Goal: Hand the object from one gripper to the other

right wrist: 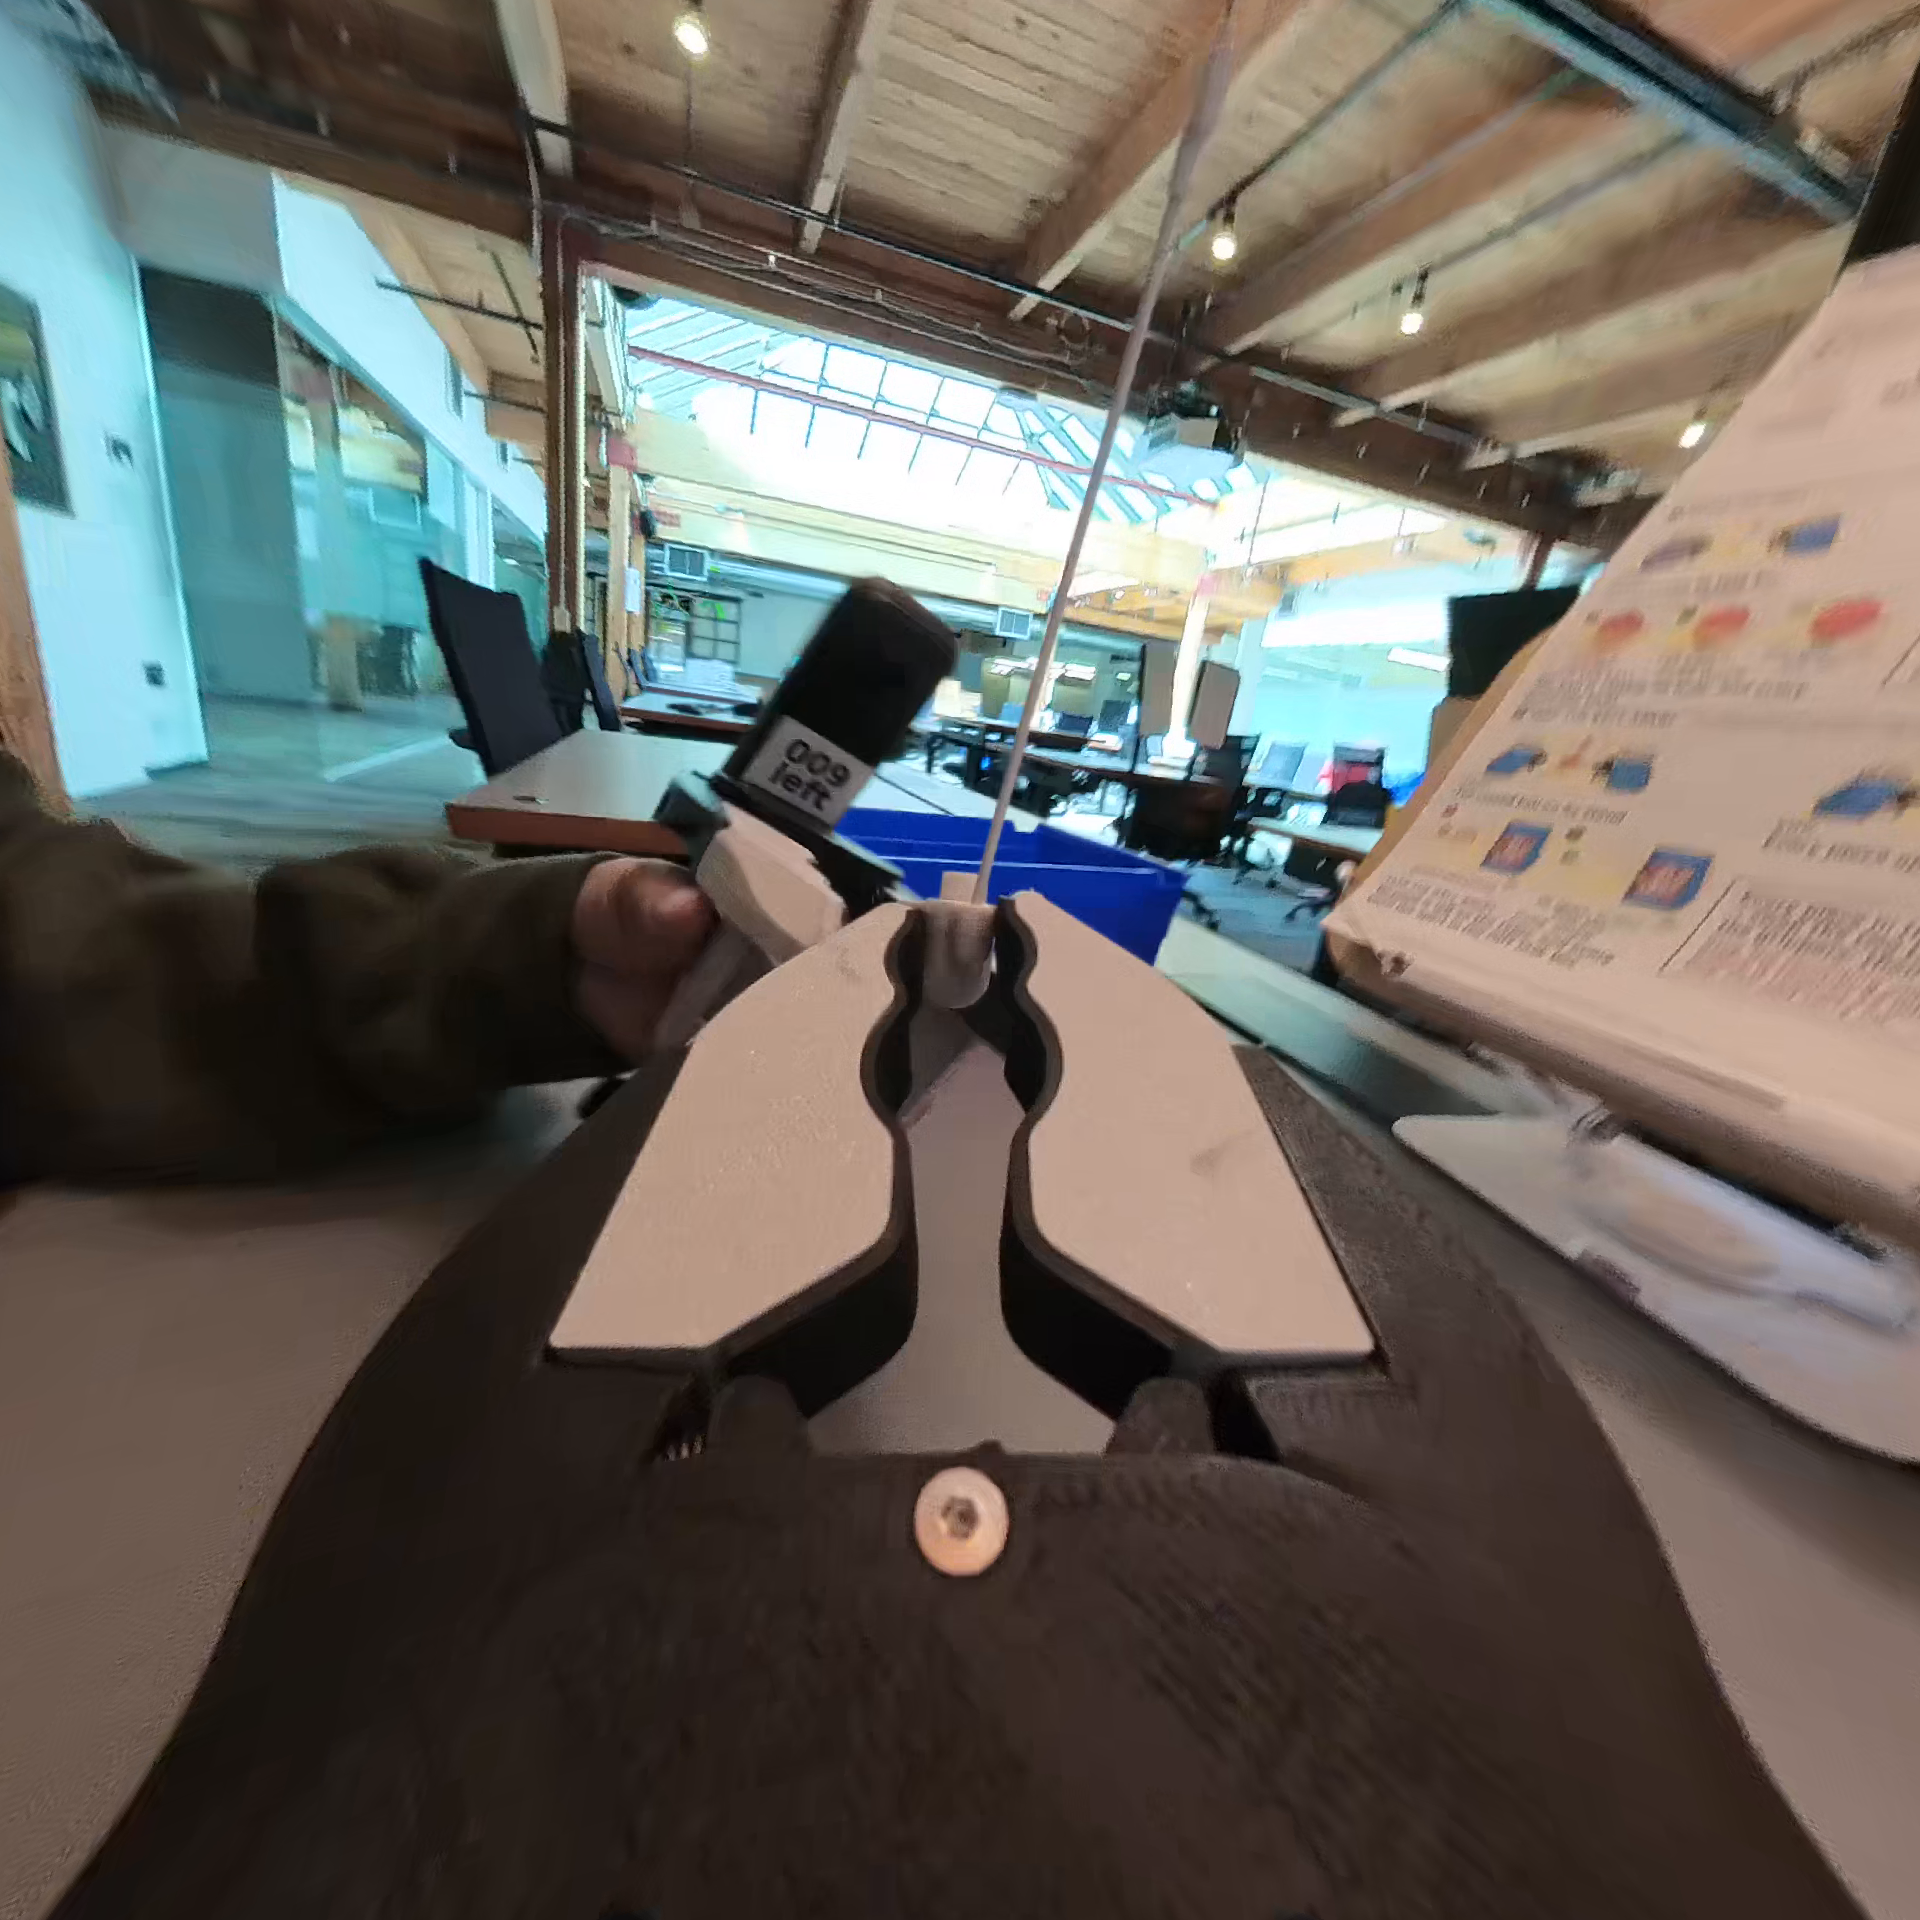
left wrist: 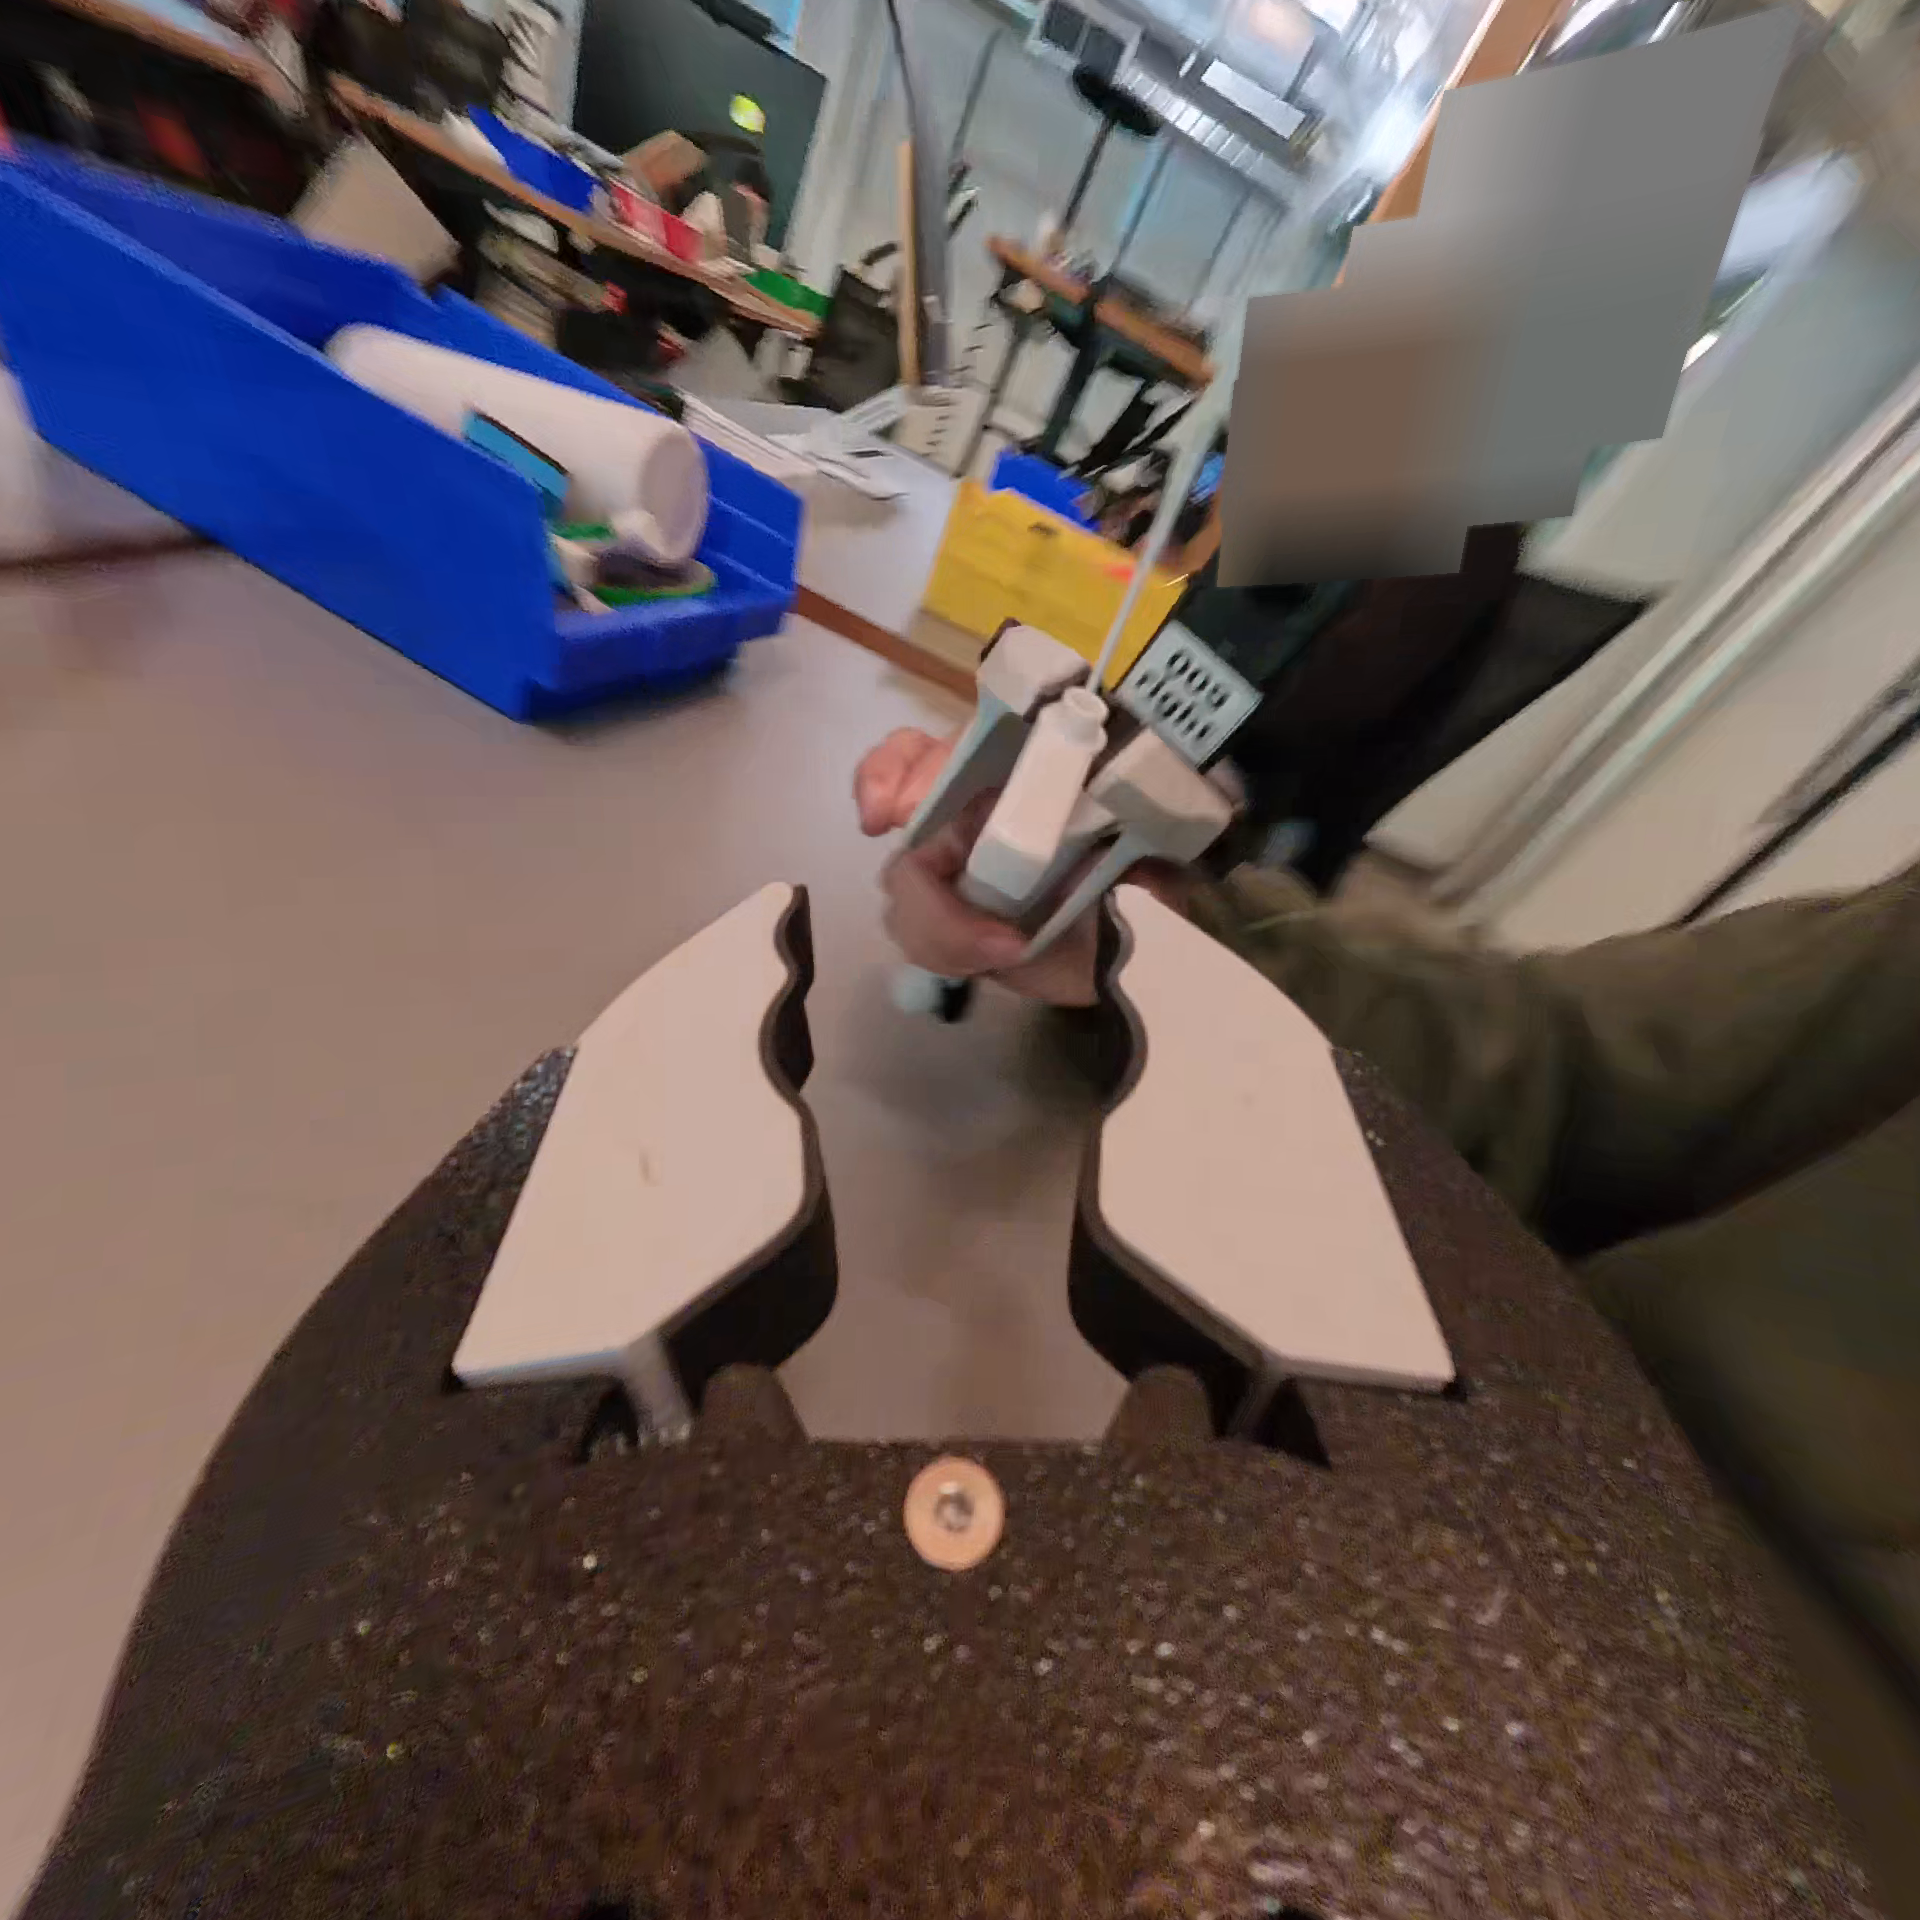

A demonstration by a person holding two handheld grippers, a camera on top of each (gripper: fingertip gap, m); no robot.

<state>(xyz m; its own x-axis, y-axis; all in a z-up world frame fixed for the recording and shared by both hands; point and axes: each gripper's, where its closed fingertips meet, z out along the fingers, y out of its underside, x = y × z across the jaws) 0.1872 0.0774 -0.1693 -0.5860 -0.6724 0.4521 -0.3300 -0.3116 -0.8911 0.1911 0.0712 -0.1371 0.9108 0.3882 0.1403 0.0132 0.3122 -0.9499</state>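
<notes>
The object is a white tool with a faceted handle and a long thin white rod. My right gripper is shut on the handle and holds it above the grey table, the rod pointing up. In the right wrist view the right gripper pinches the handle at its fingertips, and the rod rises towards the ceiling. My left gripper is open and empty, just short of the tool. It also shows in the right wrist view, left of the tool.
A blue bin holding a white roll stands at the left on the table. A yellow crate sits beyond the table edge. A leaning stack of printed sheets stands close on the right. A person's sleeve reaches in. My two grippers' fingertips are within a few centimetres of each other.
</notes>
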